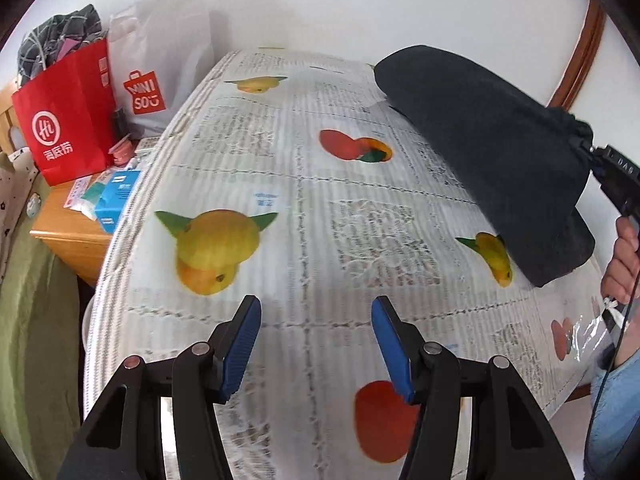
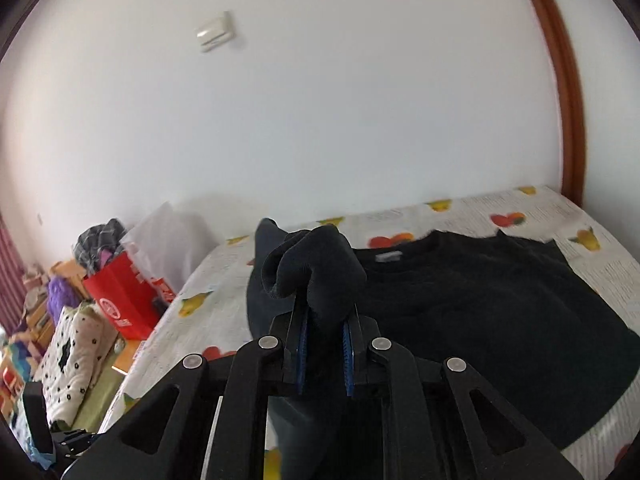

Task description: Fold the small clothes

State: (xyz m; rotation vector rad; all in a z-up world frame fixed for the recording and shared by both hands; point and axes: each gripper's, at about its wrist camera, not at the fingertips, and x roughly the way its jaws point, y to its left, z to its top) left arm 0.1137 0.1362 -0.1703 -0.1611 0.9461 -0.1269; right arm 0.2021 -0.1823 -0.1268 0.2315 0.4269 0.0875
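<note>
Right tongs: clamped on a bunched edge of the black sweater, lifting it off the table | Left tongs: half open, empty, above the fruit-print tablecloth | Sweater body: spread flat on table.

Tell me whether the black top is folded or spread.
Partly folded: the right tongs lift one bunched part of the black top; the rest lies flat.

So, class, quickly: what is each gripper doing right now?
Left gripper: open, holding nothing.
Right gripper: shut on the black sweater.
</note>
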